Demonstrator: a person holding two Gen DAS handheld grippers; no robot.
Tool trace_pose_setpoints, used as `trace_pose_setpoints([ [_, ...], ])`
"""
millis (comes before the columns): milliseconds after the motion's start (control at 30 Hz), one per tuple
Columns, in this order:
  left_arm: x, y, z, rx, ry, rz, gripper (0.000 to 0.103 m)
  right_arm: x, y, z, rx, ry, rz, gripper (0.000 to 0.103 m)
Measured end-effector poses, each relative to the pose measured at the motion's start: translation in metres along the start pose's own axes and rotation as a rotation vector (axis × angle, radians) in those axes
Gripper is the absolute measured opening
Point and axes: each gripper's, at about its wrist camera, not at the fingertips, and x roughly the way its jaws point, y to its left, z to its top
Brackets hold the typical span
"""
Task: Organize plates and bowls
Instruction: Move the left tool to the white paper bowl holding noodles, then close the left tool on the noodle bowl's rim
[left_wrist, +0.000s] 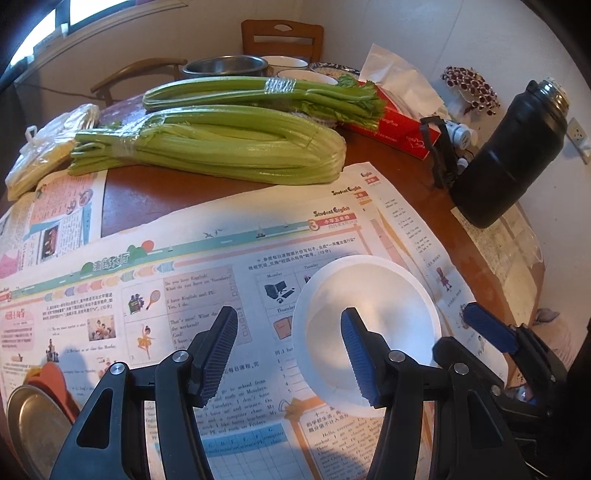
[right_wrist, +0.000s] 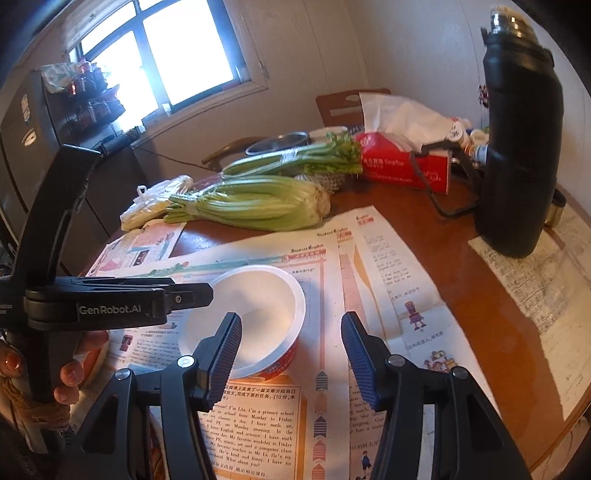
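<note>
A white paper bowl (left_wrist: 369, 314) with a red outer band stands upright on the newspaper (left_wrist: 221, 280); it also shows in the right wrist view (right_wrist: 255, 317). My left gripper (left_wrist: 290, 354) is open and empty, its right finger over the bowl's near rim. My right gripper (right_wrist: 291, 358) is open and empty just right of the bowl, its left finger at the bowl's near rim. A metal plate (left_wrist: 33, 428) and an orange plate (left_wrist: 55, 384) lie at the lower left. A steel bowl (left_wrist: 225, 66) and white bowls (left_wrist: 284, 62) stand at the table's far side.
Two celery bunches (left_wrist: 221, 151) lie across the table's middle. A black thermos (left_wrist: 509, 155) stands at the right, a red tissue box (left_wrist: 399, 125) behind it. A plastic bag (left_wrist: 48, 147) lies at the left. Chairs (left_wrist: 282, 37) stand behind the table.
</note>
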Motion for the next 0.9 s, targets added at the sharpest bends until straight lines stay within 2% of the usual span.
trace_pose_setpoints([
  [267,0.014,0.000,0.002,0.005,0.030,-0.023,0.060,0.020,-0.006,-0.006,0.036,0.036,-0.011,0.056],
  [733,0.030,-0.006,-0.004,0.020,0.079,-0.052,0.060,0.034,0.017,-0.013,-0.052,0.060,0.035,0.056],
  [900,0.036,-0.005,-0.005,0.010,0.112,-0.105,0.052,0.036,0.026,-0.014,-0.068,0.081,0.058,0.056],
])
